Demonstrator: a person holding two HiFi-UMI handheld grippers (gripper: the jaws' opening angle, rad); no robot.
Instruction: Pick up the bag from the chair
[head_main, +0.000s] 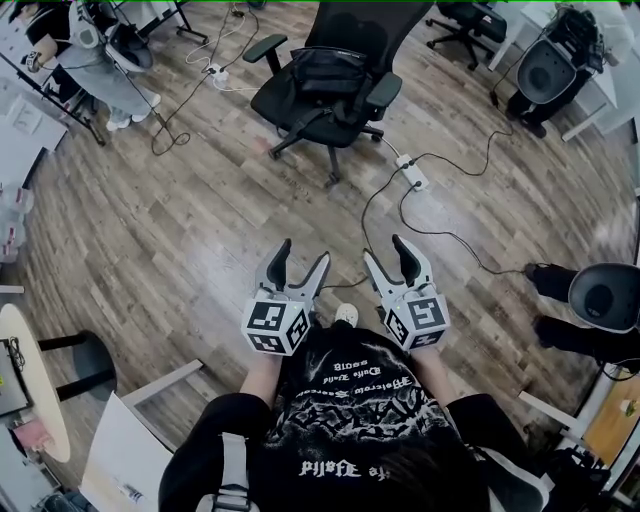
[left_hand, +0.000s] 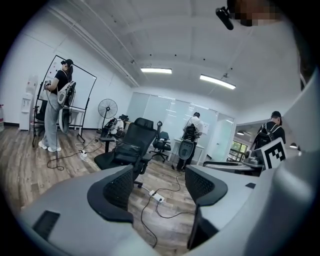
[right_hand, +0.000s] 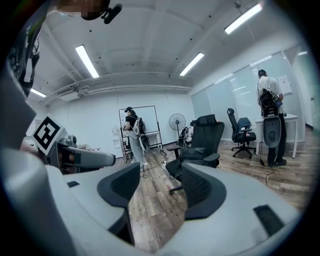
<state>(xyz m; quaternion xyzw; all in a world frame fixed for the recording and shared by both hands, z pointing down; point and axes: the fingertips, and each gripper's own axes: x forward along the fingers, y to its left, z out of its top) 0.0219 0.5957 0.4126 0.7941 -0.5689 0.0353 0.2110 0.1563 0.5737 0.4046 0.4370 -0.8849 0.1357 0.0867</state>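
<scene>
A black bag (head_main: 330, 70) lies on the seat of a black office chair (head_main: 300, 105) at the far middle of the wooden floor. Both grippers are held close to the person's body, well short of the chair, pointing toward it. My left gripper (head_main: 302, 255) stands open with nothing between its fingers. My right gripper (head_main: 386, 250) is open and empty too. In the left gripper view the bag (left_hand: 126, 151) and chair (left_hand: 142, 131) show beyond the left gripper (left_hand: 159, 187). In the right gripper view the bag (right_hand: 191, 153) sits on the chair (right_hand: 210, 129) past the right gripper (right_hand: 155, 187).
A white power strip (head_main: 412, 172) with black cables lies on the floor between me and the chair. A person (head_main: 95, 60) stands at the far left by a whiteboard. A second chair (head_main: 465, 25) is at the far right. A round white table (head_main: 30, 380) is near my left.
</scene>
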